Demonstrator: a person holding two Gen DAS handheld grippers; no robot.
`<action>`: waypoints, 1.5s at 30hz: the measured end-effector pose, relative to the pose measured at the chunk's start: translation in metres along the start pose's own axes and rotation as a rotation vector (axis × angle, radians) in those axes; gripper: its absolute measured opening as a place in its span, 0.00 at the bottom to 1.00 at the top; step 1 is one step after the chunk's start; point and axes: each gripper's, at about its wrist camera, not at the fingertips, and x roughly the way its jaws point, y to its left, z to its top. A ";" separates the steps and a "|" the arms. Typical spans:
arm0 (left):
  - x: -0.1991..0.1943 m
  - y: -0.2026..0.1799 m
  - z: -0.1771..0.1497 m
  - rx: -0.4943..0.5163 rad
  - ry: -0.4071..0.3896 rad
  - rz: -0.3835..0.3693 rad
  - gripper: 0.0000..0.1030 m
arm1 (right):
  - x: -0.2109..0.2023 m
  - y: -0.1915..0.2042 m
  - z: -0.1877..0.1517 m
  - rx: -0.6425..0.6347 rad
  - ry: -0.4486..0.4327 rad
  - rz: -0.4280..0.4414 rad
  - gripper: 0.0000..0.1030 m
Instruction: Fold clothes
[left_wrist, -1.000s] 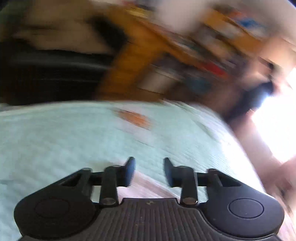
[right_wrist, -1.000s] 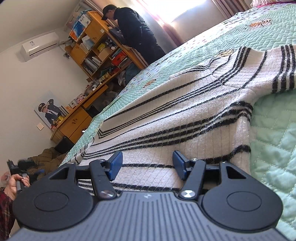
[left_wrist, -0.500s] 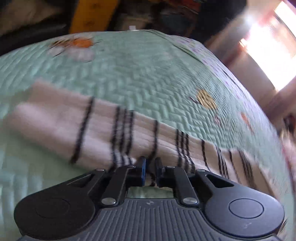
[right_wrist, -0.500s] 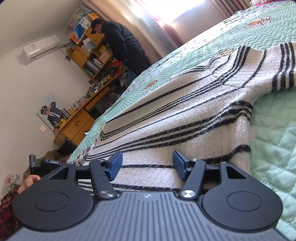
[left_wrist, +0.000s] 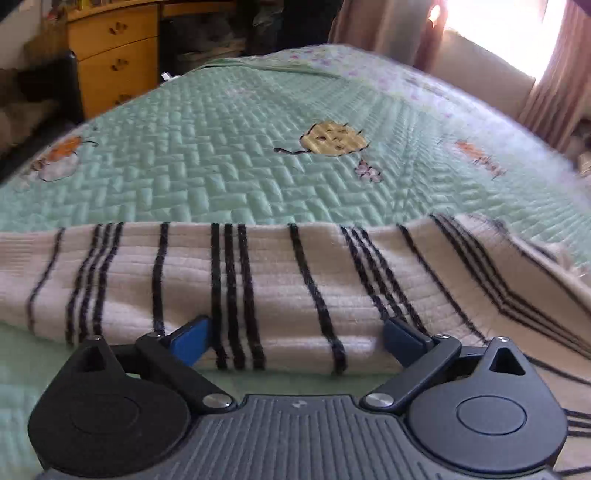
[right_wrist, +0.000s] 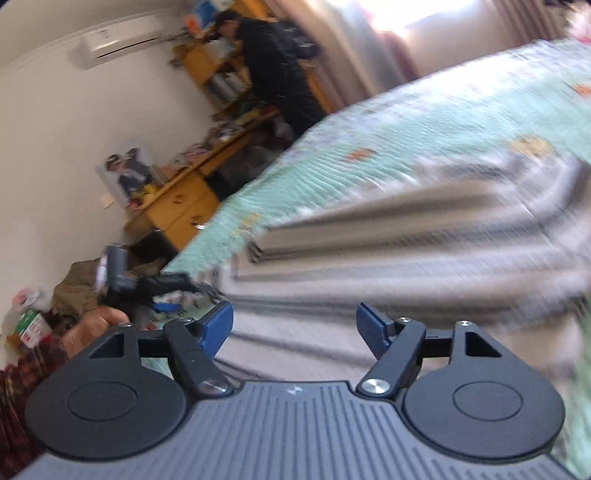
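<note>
A white knit sweater with black stripes lies on the green quilted bed. Its sleeve stretches across the left wrist view. My left gripper is open, its blue-padded fingers on either side of the sleeve's near edge. In the right wrist view the sweater's body is blurred by motion. My right gripper is open and empty just above it. The left gripper and the hand holding it show at the far left of that view.
A yellow wooden desk with drawers stands beyond the bed's far edge. A person in dark clothes stands at the shelves by the window. Curtains and a bright window are at the far right. Clothes are piled beside the desk.
My left gripper swung down to the sleeve, shut briefly, and now stands wide open at the sleeve's edge. My right gripper stays open and is moving; its view has gone blurred.
</note>
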 end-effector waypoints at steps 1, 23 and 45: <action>-0.009 -0.005 -0.001 -0.026 -0.017 0.009 0.88 | 0.011 0.004 0.008 -0.003 0.003 0.020 0.79; 0.065 -0.289 0.074 0.830 -0.046 -0.402 0.84 | 0.086 -0.060 -0.013 0.106 0.090 0.342 0.83; 0.055 -0.293 0.021 1.058 -0.090 -0.476 0.15 | 0.090 -0.060 -0.012 0.125 0.079 0.363 0.85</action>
